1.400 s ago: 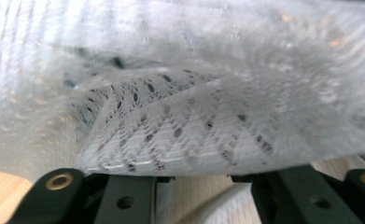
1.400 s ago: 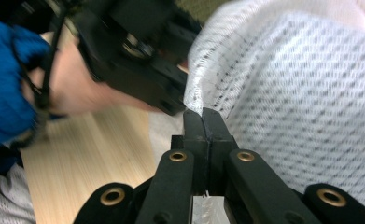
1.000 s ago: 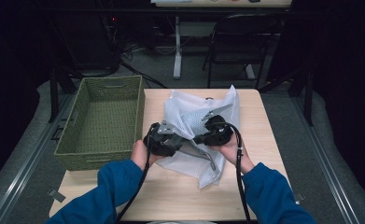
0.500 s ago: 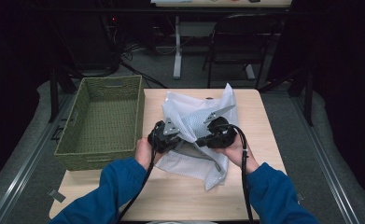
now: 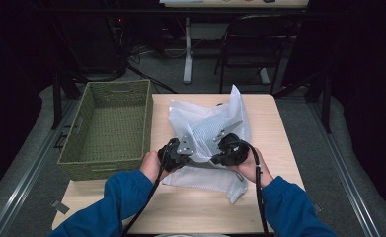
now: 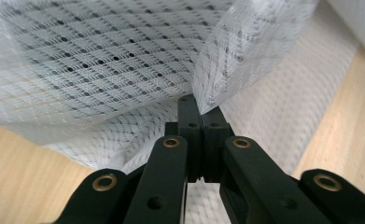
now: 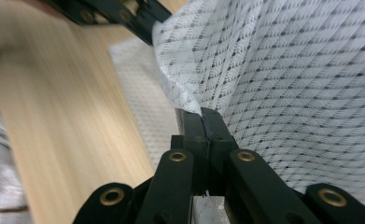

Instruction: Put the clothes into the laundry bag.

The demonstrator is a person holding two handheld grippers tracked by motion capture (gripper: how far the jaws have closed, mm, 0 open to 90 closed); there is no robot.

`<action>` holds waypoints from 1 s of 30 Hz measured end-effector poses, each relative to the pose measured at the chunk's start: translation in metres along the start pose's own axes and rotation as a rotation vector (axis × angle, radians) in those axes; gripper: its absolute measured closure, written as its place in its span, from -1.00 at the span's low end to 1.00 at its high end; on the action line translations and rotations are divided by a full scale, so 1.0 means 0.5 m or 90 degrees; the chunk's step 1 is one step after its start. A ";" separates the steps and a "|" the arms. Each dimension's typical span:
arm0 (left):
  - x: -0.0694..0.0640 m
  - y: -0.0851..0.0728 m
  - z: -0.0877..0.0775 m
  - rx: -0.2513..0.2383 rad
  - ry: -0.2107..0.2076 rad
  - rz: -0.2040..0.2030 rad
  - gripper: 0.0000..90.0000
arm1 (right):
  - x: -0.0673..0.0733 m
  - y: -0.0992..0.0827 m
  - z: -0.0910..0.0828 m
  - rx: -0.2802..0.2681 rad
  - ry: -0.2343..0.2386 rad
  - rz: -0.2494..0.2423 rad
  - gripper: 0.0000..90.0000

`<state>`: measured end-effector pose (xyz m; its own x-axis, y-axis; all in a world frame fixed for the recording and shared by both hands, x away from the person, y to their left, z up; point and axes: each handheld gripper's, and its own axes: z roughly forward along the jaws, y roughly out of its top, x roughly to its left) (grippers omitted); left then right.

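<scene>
A white mesh fabric point(image 5: 205, 123) lies crumpled on the wooden table point(image 5: 272, 123), with one fold standing up at the back. My left gripper point(image 5: 183, 152) sits at the fabric's near left side. Its jaws have just been closing and now pinch a fold of the mesh point(image 6: 101, 60) between the left gripper's point(image 6: 200, 105) pads. My right gripper point(image 5: 221, 154) is at the near right, a short way from the left one. In its own view my right gripper point(image 7: 202, 114) is shut on an edge of the mesh point(image 7: 301, 84), which lifts off the table.
A green woven basket point(image 5: 109, 128) stands against the table's left side, with nothing in it. Bare wood shows in front of the fabric and along the right edge. A chair point(image 5: 250, 44) and a desk leg stand on the floor beyond the table.
Both hands have come slightly down and toward the person with the fabric. The fabric's raised fold has shifted a little.
</scene>
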<state>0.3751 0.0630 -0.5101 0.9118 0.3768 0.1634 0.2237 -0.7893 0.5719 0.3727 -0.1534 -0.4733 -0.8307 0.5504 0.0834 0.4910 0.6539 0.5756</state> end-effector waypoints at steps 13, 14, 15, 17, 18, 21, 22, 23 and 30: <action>-0.010 -0.021 0.056 0.090 -0.054 0.007 0.99 | -0.012 -0.035 0.079 0.070 -0.025 -0.017 1.00; -0.010 -0.021 0.059 0.091 -0.056 0.007 0.99 | -0.014 -0.037 0.082 0.071 -0.027 -0.015 1.00; -0.010 -0.022 0.062 0.096 -0.059 0.006 0.98 | -0.016 -0.039 0.085 0.071 -0.030 -0.015 1.00; -0.010 -0.023 0.067 0.104 -0.060 0.010 0.98 | -0.017 -0.043 0.094 0.076 -0.038 -0.018 1.00; -0.011 -0.023 0.069 0.106 -0.061 0.011 0.98 | -0.018 -0.045 0.098 0.079 -0.038 -0.019 1.00; -0.010 -0.024 0.074 0.116 -0.067 0.010 0.98 | -0.018 -0.050 0.112 0.093 -0.041 -0.023 1.00; -0.010 -0.025 0.076 0.116 -0.068 0.007 0.98 | -0.018 -0.052 0.117 0.097 -0.042 -0.022 1.00; -0.010 -0.026 0.078 0.117 -0.071 0.007 0.98 | -0.018 -0.053 0.120 0.103 -0.047 -0.022 1.00; -0.009 -0.030 0.085 0.124 -0.078 -0.002 0.97 | -0.023 -0.065 0.148 0.119 -0.042 -0.022 1.00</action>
<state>0.3820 0.0526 -0.5534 0.9432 0.3274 0.0563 0.2783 -0.8713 0.4043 0.3857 -0.1426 -0.5530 -0.8314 0.5555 0.0089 0.5083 0.7540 0.4161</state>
